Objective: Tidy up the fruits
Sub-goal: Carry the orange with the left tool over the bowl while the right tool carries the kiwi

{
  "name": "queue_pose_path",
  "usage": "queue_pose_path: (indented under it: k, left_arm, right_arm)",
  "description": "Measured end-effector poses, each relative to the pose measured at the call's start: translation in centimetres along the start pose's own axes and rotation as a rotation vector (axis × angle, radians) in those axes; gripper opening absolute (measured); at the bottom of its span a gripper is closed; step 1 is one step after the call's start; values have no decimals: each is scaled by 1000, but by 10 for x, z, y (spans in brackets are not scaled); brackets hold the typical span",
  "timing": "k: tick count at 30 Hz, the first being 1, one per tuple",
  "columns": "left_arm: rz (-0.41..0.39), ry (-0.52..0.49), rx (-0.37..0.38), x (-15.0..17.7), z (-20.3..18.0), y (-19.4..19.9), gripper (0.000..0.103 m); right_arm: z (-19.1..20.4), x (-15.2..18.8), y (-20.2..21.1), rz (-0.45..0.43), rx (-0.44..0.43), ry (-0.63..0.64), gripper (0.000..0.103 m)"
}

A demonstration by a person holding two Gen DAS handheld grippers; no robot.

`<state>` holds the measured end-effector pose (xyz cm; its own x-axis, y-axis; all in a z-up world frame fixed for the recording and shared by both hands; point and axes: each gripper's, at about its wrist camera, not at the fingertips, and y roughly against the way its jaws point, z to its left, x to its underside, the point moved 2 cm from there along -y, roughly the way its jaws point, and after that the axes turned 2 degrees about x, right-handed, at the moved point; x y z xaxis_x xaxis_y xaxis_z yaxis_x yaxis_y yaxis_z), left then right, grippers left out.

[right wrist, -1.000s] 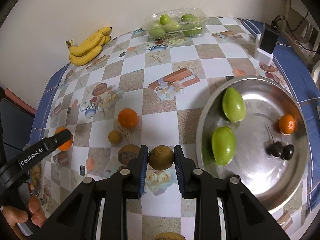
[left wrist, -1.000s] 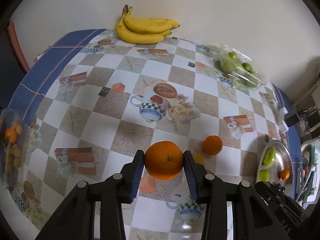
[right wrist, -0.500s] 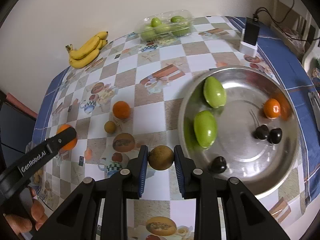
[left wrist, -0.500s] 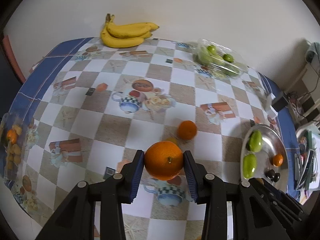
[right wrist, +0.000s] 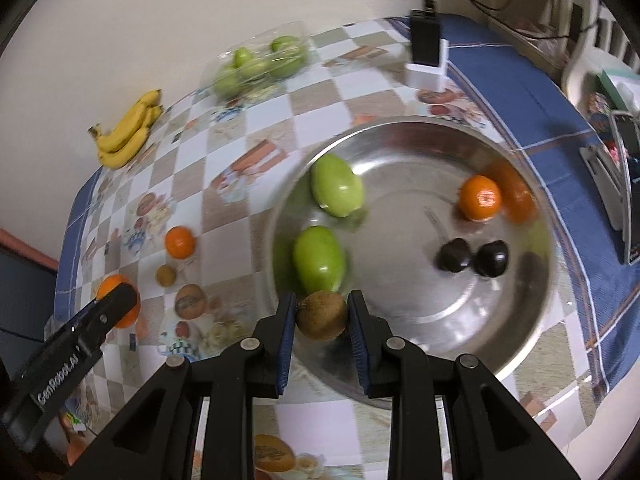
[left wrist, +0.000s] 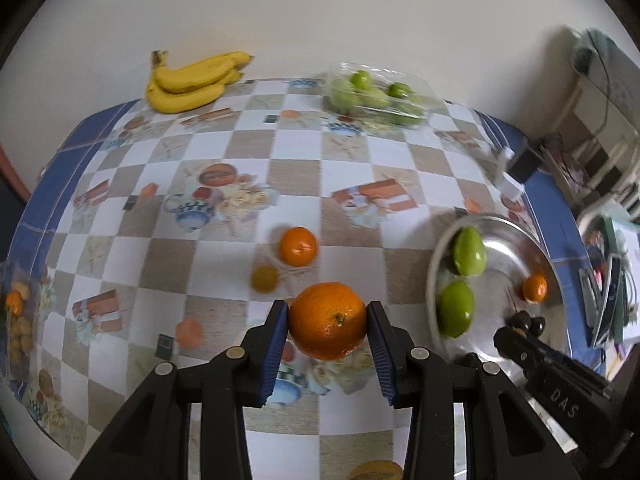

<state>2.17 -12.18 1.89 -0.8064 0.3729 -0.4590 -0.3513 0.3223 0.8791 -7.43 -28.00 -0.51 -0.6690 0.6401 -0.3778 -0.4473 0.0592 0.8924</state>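
Note:
My left gripper (left wrist: 328, 326) is shut on a large orange (left wrist: 327, 320), held above the checked tablecloth left of the steel bowl (left wrist: 508, 236). My right gripper (right wrist: 322, 314) is shut on a brown kiwi-like fruit (right wrist: 322, 316), hanging over the near left rim of the steel bowl (right wrist: 400, 128). In the bowl lie two green mangoes (right wrist: 336, 190) (right wrist: 318, 258), a small orange (right wrist: 479, 198) and two dark fruits (right wrist: 472, 258). On the cloth lie another orange (left wrist: 298, 246) and a small brown fruit (left wrist: 264, 279).
A banana bunch (left wrist: 192, 82) and a clear pack of green fruit (left wrist: 374, 94) lie by the far wall. A black charger on a white base (right wrist: 426, 54) stands beyond the bowl. A bag of small fruit (left wrist: 16, 320) sits at the left edge, clutter beyond the right one.
Both grippers have swung to the right across the table with their fruit. The bowl has come nearer in both views, and the kiwi-like fruit now hangs over its rim.

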Motion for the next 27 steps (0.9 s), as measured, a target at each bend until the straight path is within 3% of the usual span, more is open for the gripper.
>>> queue_pose_path:
  k: [12, 27]
  left_arm:
    - [21, -118, 64, 7, -51, -8, 42]
    - [49, -258, 107, 20, -101, -29, 43]
  right_arm:
    - [-45, -9, 7, -17, 23, -104, 27]
    - [-59, -9, -4, 21, 32, -128, 28]
